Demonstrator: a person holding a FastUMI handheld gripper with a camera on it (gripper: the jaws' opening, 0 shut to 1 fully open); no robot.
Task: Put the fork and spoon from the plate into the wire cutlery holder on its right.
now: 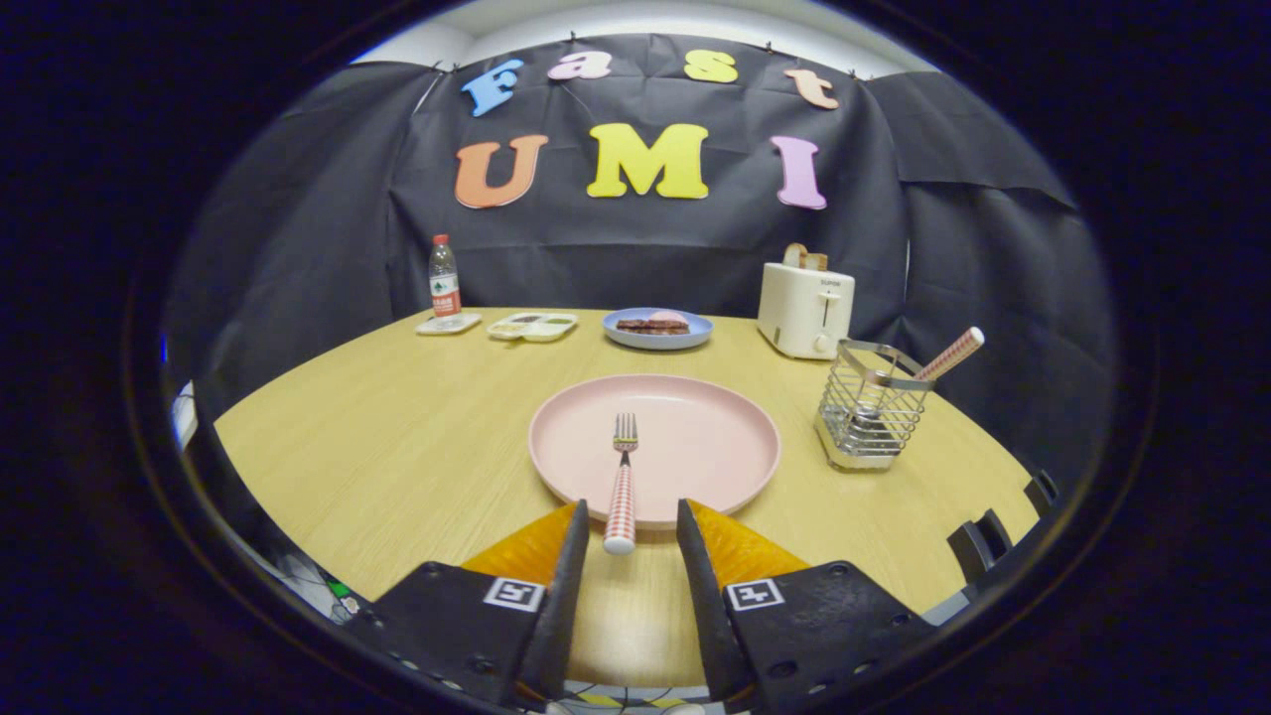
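Hand-held gripper: my hand-held gripper (630, 516) is released, its fingers spread and gripping nothing, low over the near edge of the desk (397, 447).
Fork: the fork (623, 482) lies on the pink plate (715, 437), tines on the plate's flat, checked handle crossing the near rim and overhanging toward me.
Key relation: the handle's butt sits right between my fingertips, with a gap on each side; neither finger touches it as far as I can tell.
Long axis: the fork runs almost straight away from me, in line with my fingers, so I judge the fingers would close across the handle's width, not along it.
Spoon: a matching checked handle (951, 354) sticks up and leans out of the wire cutlery holder (872, 407); I take this for the spoon, already placed.
Holder: it stands on the desk just to the plate's right, beyond my fingers and off to the right.
Step in hand: I judge it to be closing on the fork handle, then lifting it over to the holder.
Risk: the handle end is short in my grip, so the fork may tip tines-down.
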